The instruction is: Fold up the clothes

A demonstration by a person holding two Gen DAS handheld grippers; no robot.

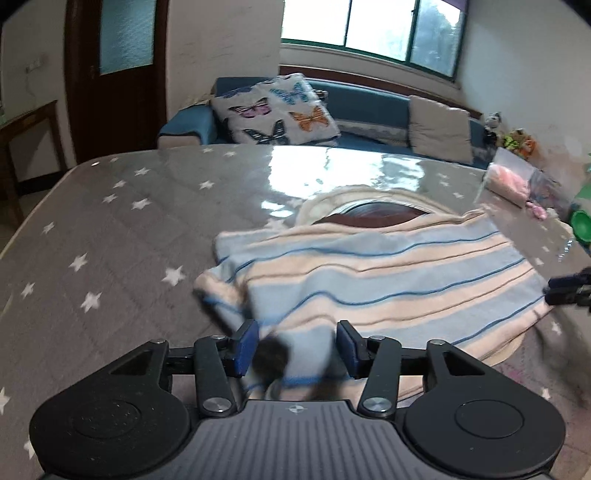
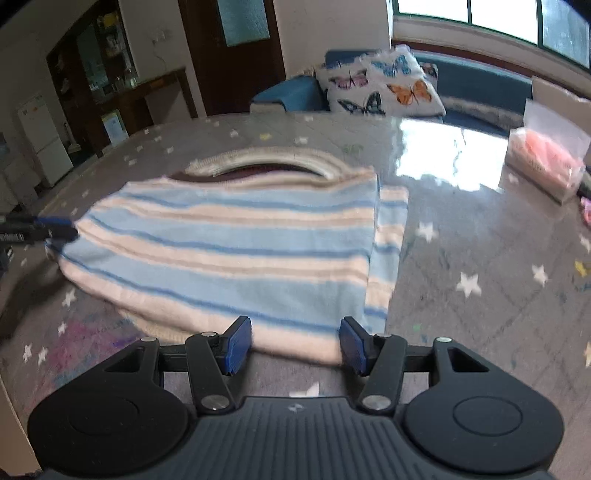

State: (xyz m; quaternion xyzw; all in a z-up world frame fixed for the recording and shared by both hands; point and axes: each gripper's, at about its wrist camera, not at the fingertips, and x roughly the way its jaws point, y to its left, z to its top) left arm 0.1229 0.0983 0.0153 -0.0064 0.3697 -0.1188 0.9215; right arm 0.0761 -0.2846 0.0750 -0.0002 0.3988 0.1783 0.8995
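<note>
Spreading apart, jaws of left hand-held gripper (image 1: 297, 347) and right hand-held gripper (image 2: 295, 345) grip nothing, poised at near edge of striped sweater (image 2: 236, 254). Sweater: folded, flat mid-surface (image 1: 110, 236), star-patterned cover. Clear bag of pink items (image 2: 546, 158): far right corner. Butterfly cushion (image 1: 277, 110): sofa beyond.

Beyond the jaws, daylight is thrown from a green-framed window (image 1: 369, 33) onto a blue sofa (image 1: 369, 107); a dark wooden door (image 1: 118, 74) is seen left.
</note>
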